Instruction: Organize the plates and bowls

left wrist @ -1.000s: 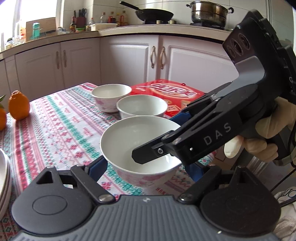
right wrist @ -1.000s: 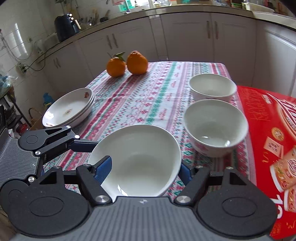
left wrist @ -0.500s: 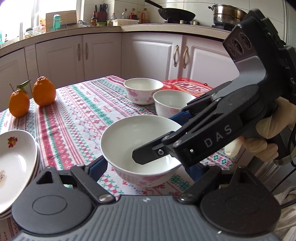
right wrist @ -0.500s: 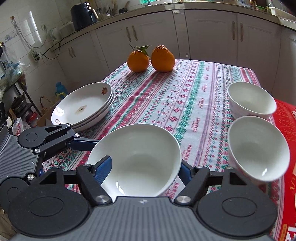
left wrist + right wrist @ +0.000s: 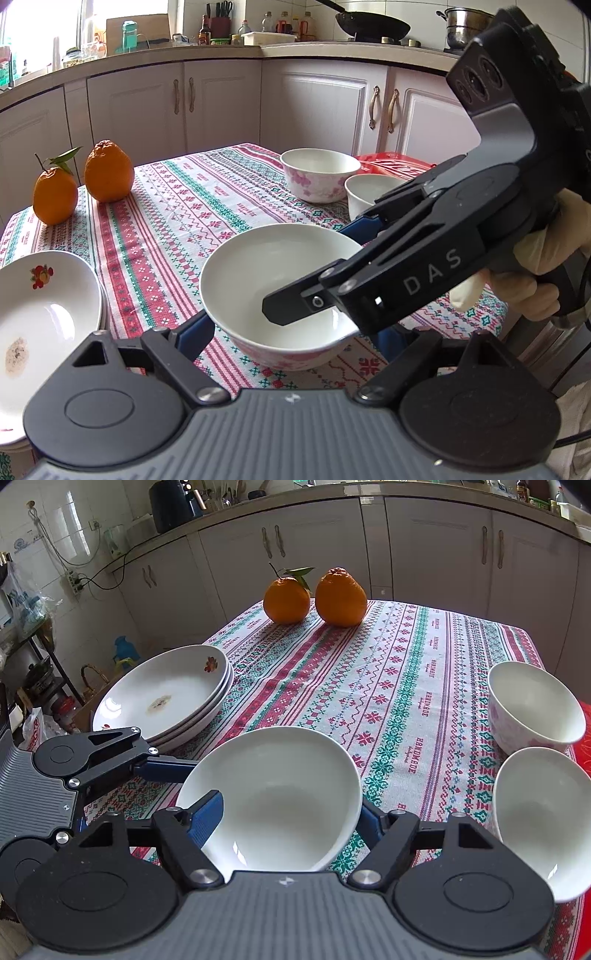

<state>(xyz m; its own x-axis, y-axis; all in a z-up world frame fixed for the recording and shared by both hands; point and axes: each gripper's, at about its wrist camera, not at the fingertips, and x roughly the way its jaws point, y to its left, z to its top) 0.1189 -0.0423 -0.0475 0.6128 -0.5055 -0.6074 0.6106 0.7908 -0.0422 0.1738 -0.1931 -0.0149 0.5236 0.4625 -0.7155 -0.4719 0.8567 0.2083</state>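
A white bowl with pink flowers [image 5: 258, 280] [image 5: 273, 797] is held above the tablecloth between both grippers. My left gripper [image 5: 295, 328] has its fingers on either side of the bowl. My right gripper [image 5: 284, 816] grips it from the other side; its body crosses the left wrist view [image 5: 424, 273]. Two more bowls [image 5: 319, 173] [image 5: 369, 192] stand at the far right of the table, also in the right wrist view [image 5: 532, 705] [image 5: 543, 819]. A stack of white plates [image 5: 40, 314] [image 5: 162, 694] sits at the table's left edge.
Two oranges [image 5: 85, 181] [image 5: 314, 594] sit at the table's far corner. A red box [image 5: 391, 164] lies beyond the two bowls. White kitchen cabinets [image 5: 314, 103] surround the table [image 5: 388, 686].
Both grippers have carried the bowl to the left, away from the two bowls and the red box, toward the plate stack. The plates and oranges have come into fuller view.
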